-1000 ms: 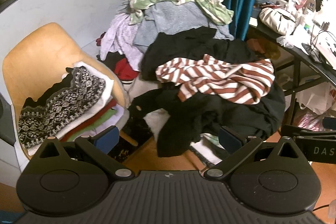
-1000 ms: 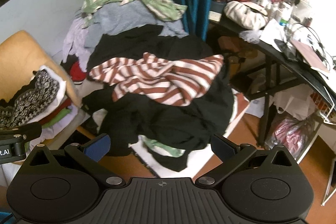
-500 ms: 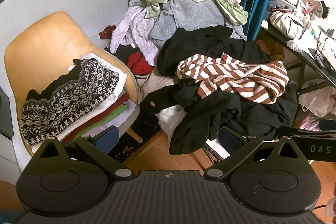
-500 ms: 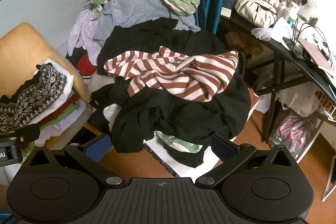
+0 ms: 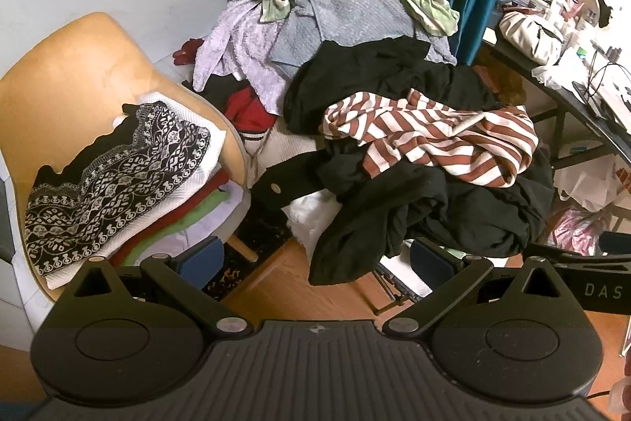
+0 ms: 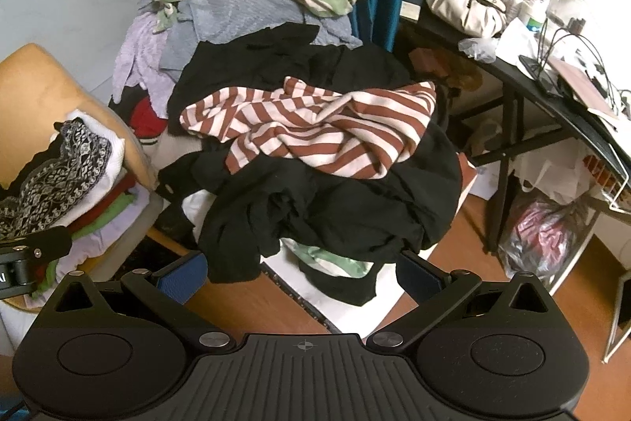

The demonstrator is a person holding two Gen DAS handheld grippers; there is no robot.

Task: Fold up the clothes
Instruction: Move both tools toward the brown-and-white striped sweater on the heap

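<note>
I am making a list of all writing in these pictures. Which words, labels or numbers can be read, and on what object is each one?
"DAS": white letters on the right gripper, seen at the frame edge in the left wrist view; the word is cut off.
"AI": on the left gripper in the right wrist view; also cut off.
Labels on the desk cosmetics: too small to read.

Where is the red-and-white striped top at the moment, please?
In both wrist views the striped top lies crumpled on the black clothes at the front of the pile, right of the wooden chair.
</note>
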